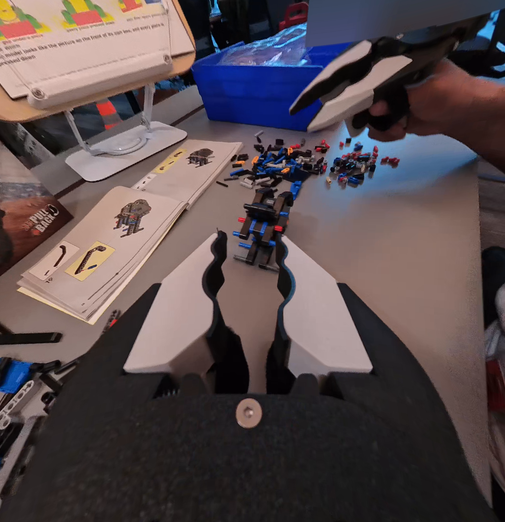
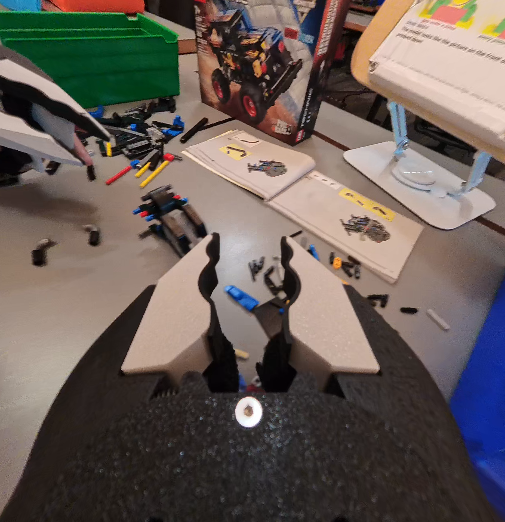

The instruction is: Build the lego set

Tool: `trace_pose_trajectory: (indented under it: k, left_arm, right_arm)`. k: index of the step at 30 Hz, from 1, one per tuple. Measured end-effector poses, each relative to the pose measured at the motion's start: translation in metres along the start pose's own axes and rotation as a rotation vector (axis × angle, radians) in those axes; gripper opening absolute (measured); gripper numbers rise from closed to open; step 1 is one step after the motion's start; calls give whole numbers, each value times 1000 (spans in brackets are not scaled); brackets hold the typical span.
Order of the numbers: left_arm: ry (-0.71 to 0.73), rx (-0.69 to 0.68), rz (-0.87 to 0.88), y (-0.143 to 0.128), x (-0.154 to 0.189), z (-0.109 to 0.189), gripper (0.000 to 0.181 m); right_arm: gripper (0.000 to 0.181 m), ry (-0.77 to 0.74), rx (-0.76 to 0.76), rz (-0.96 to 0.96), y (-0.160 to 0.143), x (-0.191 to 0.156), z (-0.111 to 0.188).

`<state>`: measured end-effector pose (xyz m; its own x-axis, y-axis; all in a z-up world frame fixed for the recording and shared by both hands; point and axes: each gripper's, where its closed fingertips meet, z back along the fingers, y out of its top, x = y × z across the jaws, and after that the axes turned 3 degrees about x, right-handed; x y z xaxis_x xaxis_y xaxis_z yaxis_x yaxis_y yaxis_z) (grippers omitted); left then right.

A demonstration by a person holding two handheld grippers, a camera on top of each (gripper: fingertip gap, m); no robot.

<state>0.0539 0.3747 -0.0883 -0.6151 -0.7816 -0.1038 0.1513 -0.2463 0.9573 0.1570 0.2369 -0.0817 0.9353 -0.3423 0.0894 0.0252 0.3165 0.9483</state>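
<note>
Hovering over the grey table [image 1: 387, 254], the left gripper [image 1: 250, 240] gapes, empty, just short of the black-and-blue chassis [image 1: 262, 228]. Right gripper [image 2: 250, 243] gapes too, nothing gripped, above loose pieces [image 2: 262, 271] beside the open manual [image 2: 316, 209]. Chassis lies flat between them.

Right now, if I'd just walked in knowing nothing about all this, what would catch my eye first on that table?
Probably the half-built black and blue lego chassis lying mid-table, just beyond the open left gripper. Past it spreads a scatter of small loose lego pieces, with an open instruction booklet alongside. In the right wrist view, the set's box with its monster truck picture stands upright next to a green bin.
</note>
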Motion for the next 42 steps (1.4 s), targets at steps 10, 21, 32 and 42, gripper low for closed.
trace_pose_trajectory:
  k: [10,21,32,42]
  left_arm:
    - [8,-46,67,21,-74,-46,31]
    - [20,-35,-8,-7,-75,-40,24]
    - [15,-61,26,-16,-80,-37,23]
    - [14,-100,51,-28,-84,-39,22]
  right_arm:
    - [50,26,-145,-21,-15,83,-48]
    - [43,12,-38,-53,-16,69,-37]
    - [44,-80,-94,-34,-31,87,-36]
    - [44,-62,-128,-33,-42,84,-41]
